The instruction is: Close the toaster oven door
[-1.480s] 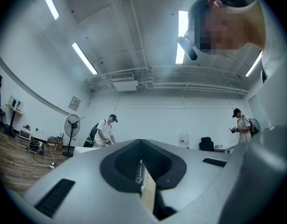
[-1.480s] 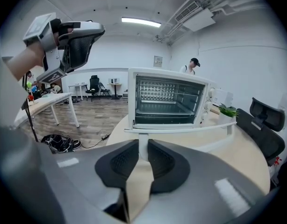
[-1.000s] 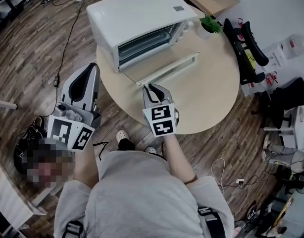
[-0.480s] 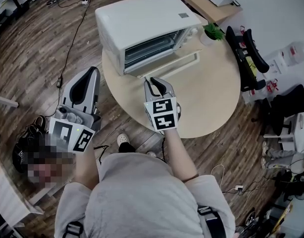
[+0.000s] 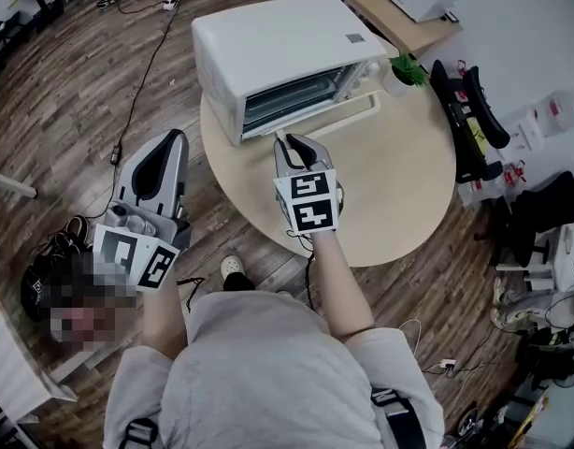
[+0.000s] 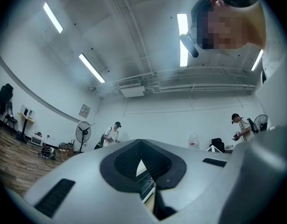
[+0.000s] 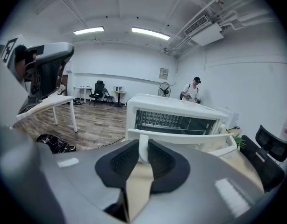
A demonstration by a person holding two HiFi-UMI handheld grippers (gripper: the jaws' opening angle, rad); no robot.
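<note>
My right fingers [image 5: 298,153] [image 7: 119,164] are closed on the white handle [image 7: 142,146] of the door [image 5: 341,117] [image 7: 181,139]. The handle sits right between them, and both dark pads press on it. I hold it there because that is the part made for grabbing, and it lets me swing the whole door.

The toaster oven [image 5: 278,45] [image 7: 176,108] stands just past my right fingers, on the round surface [image 5: 399,185]. The door is not shut yet. It leans part way up, and over its top edge I can see the wire rack inside. The hinge is at the bottom, so I think I need to push the handle up and away from me until the door meets the front of the oven. If I push too hard, the oven may slide back on the smooth surface.

My left fingers [image 5: 161,162] [image 6: 125,164] are closed with nothing in them. They hang off to the side of the surface, over the floor, well apart from the oven. I think they wait there because this job only needs one hand.
</note>
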